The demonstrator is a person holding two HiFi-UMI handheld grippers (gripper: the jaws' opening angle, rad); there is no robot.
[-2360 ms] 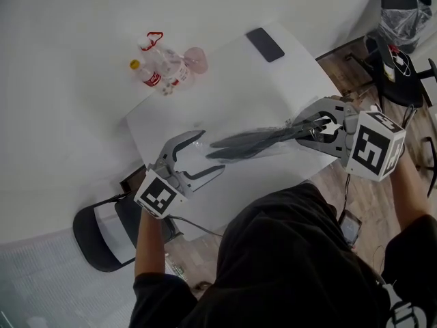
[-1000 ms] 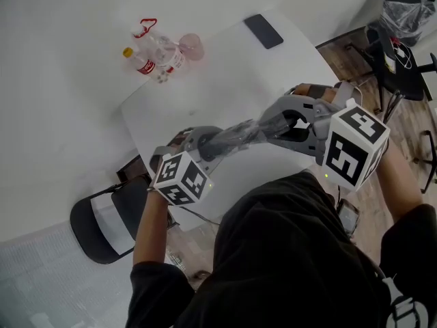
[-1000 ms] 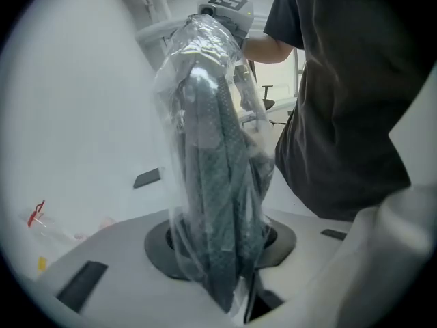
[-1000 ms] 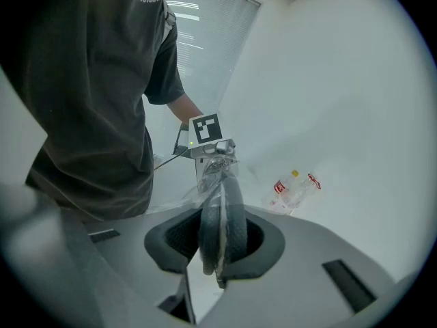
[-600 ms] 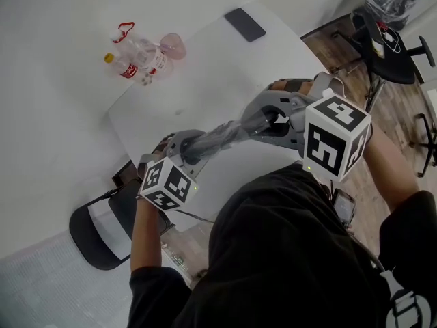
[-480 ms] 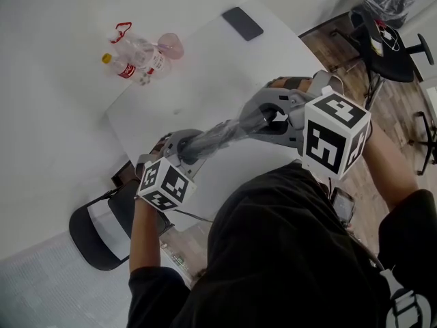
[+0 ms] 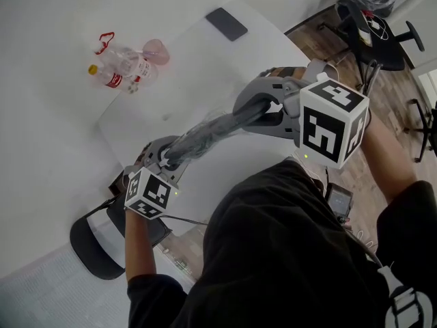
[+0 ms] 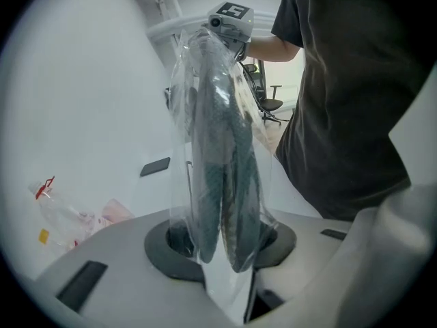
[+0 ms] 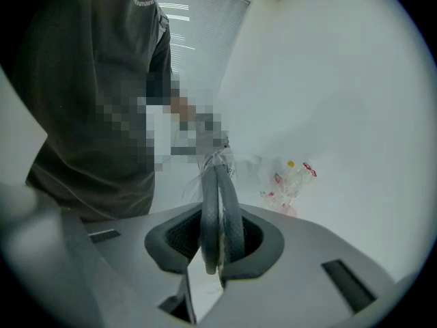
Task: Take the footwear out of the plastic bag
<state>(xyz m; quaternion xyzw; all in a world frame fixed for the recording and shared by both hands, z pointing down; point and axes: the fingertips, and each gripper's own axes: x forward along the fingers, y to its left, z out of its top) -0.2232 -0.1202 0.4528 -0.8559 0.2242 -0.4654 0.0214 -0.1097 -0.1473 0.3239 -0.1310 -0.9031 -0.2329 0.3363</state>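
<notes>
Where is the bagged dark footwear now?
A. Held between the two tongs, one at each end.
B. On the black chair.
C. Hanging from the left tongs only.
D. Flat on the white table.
A: the left tongs pinch one end of the bagged footwear and the right tongs pinch the other end, above the table.

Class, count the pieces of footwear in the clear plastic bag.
2: one piece and another side by side in the plastic bag, spanning left gripper to right gripper.
</notes>
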